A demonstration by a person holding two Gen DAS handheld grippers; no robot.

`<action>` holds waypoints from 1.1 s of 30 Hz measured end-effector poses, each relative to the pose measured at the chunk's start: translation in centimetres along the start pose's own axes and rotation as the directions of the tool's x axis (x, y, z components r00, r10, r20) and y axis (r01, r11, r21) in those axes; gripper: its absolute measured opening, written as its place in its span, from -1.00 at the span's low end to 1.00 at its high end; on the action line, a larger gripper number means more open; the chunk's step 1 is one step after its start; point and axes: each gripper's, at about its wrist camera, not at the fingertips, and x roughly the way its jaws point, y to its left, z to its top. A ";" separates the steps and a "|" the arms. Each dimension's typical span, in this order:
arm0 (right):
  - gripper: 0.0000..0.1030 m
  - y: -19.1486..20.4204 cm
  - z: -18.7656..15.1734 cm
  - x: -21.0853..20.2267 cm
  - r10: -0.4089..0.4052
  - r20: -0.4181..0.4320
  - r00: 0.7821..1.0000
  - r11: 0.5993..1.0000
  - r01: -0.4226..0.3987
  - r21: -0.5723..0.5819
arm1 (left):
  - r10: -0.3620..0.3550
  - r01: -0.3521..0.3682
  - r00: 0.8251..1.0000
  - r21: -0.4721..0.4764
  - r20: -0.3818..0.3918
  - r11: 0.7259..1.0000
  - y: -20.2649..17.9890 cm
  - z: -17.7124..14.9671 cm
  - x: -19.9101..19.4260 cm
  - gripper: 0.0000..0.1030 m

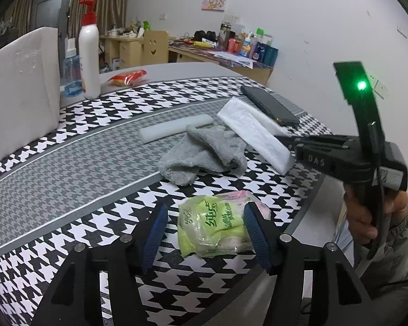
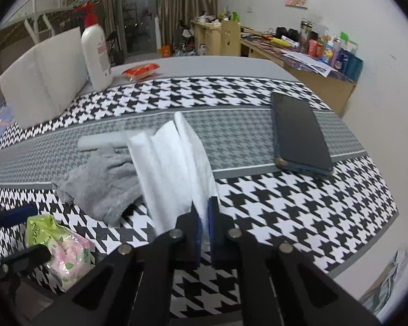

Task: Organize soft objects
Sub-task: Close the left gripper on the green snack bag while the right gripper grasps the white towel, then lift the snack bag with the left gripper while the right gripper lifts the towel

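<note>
- White folded tissue sheet [image 2: 174, 163] is pinched at its near end by my right hand-held gripper [image 2: 204, 233], jaws nearly closed; thin, it could slip or tear.
- My left hand-held gripper [image 1: 204, 233] gapes around the green packet [image 1: 212, 225] at the bench's [image 1: 68, 163] near edge; it could fall.
- Packet print unreadable.

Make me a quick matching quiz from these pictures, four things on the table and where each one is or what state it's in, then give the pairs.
1. white foam pad
2. grey towel
3. phone
4. green packet

A. lies flat on the grey stripe
B. between the open left gripper fingers
C. crumpled on the cloth
D. clamped in the right gripper

Pairs: 1-D, 2-C, 3-A, 4-B
</note>
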 end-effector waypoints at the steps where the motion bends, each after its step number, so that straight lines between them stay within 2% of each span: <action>1: -0.86 -0.1 0.0 -0.2 -0.002 0.004 1.000 1.000 0.002 0.006 | -0.002 0.002 1.000 0.002 -0.005 1.000 -0.1 0.0 0.1 0.19; 4: -0.86 -0.4 -0.2 -1.1 -0.006 0.022 1.000 1.000 0.005 0.017 | 0.001 -0.001 1.000 0.007 -0.010 1.000 -0.3 -0.1 0.2 0.26; 7: -0.86 -0.5 -0.4 -1.8 0.000 0.035 0.999 1.000 -0.001 0.022 | 0.011 -0.011 1.000 0.019 -0.022 1.000 -0.6 -0.2 0.5 0.47; 12: -0.86 -0.5 -0.7 -2.0 0.004 0.037 0.999 1.000 -0.005 0.027 | 0.023 -0.022 0.999 0.049 -0.036 0.999 -1.1 -0.5 1.0 0.47; 13: -0.86 -0.5 -0.8 -2.1 0.006 0.037 0.999 1.000 -0.007 0.028 | 0.025 -0.023 0.999 0.056 -0.037 0.998 -1.2 -0.5 1.1 0.45; 18: -0.86 -0.8 -0.9 -2.3 0.007 0.043 0.999 0.999 -0.008 0.034 | 0.031 -0.029 0.999 0.070 -0.034 0.997 -1.5 -0.5 1.1 -0.25; 21: -0.86 -0.9 -1.0 -2.5 0.007 0.047 0.999 0.999 -0.009 0.041 | 0.021 -0.019 0.999 0.059 -0.035 0.998 -1.3 -0.4 1.0 -0.41; 25: -0.86 -1.1 -1.1 -3.1 0.016 0.065 0.998 0.999 -0.019 0.046 | 0.006 -0.005 1.000 0.055 -0.025 0.998 -1.3 -0.3 0.7 -0.46; 33: -0.86 -1.0 -0.6 -4.9 0.033 0.118 0.992 0.997 -0.040 0.059 | 0.004 -0.007 0.999 0.066 0.047 0.998 -1.3 0.4 -1.5 -0.46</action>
